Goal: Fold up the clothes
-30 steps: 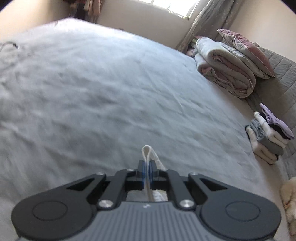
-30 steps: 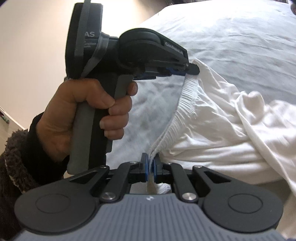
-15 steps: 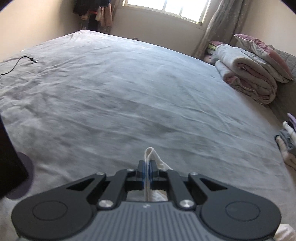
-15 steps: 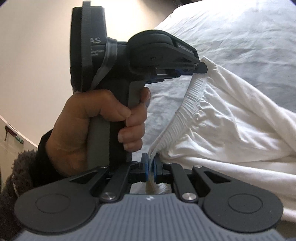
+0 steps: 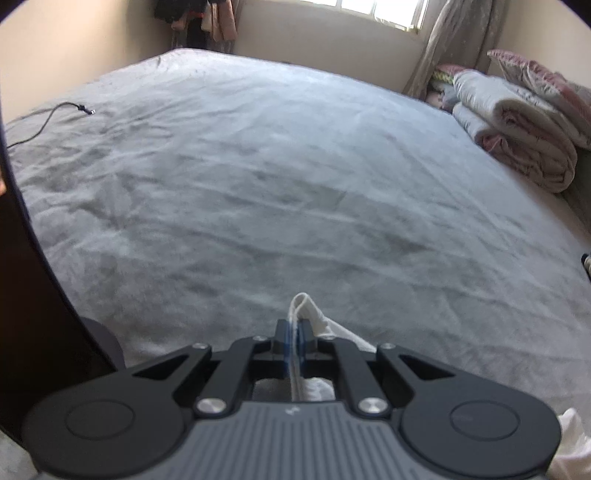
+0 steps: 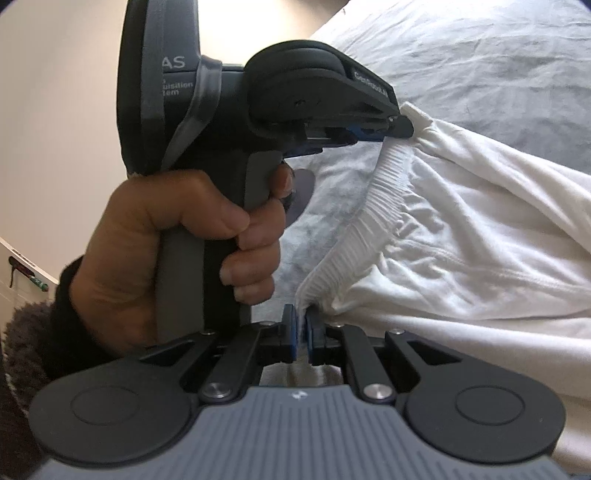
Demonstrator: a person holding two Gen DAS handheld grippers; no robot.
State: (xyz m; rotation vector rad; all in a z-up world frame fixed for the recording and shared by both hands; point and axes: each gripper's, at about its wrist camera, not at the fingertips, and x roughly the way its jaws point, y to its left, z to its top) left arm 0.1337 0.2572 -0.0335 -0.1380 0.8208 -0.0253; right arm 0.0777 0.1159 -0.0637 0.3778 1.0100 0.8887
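Two grippers are in use, one per hand. The left gripper (image 5: 294, 345) is clamped on one corner of the ribbed waistband (image 6: 373, 218) of a single white garment (image 6: 480, 236); a small loop of white fabric protrudes just past its blue pads (image 5: 286, 343). The right gripper (image 6: 302, 334) is clamped on the opposite end of the same waistband, with the fabric pinched between its two blue pads.

In the right wrist view, the left gripper (image 6: 400, 127) appears side-on at upper centre, held by one hand (image 6: 177, 251) wrapped around its grey handle. A dark fleecy sleeve (image 6: 26, 354) covers the wrist. The waistband hangs in a slack line between the two clamp points. The rest of the garment lies crumpled on the bed (image 5: 258, 192) to the right, in contact with the grey cover.

Other items, left wrist view:
- One black cable (image 5: 44, 122) lies on the far left of the bed.
- One stack of folded bedding (image 5: 517, 129) sits at the far right edge.
- One pillow (image 5: 543, 79) rests on top of that stack.
- One curtain (image 5: 458, 40) hangs beside the window (image 5: 380, 9).
- Several garments (image 5: 207, 22) hang in the far corner; the count cannot be determined.
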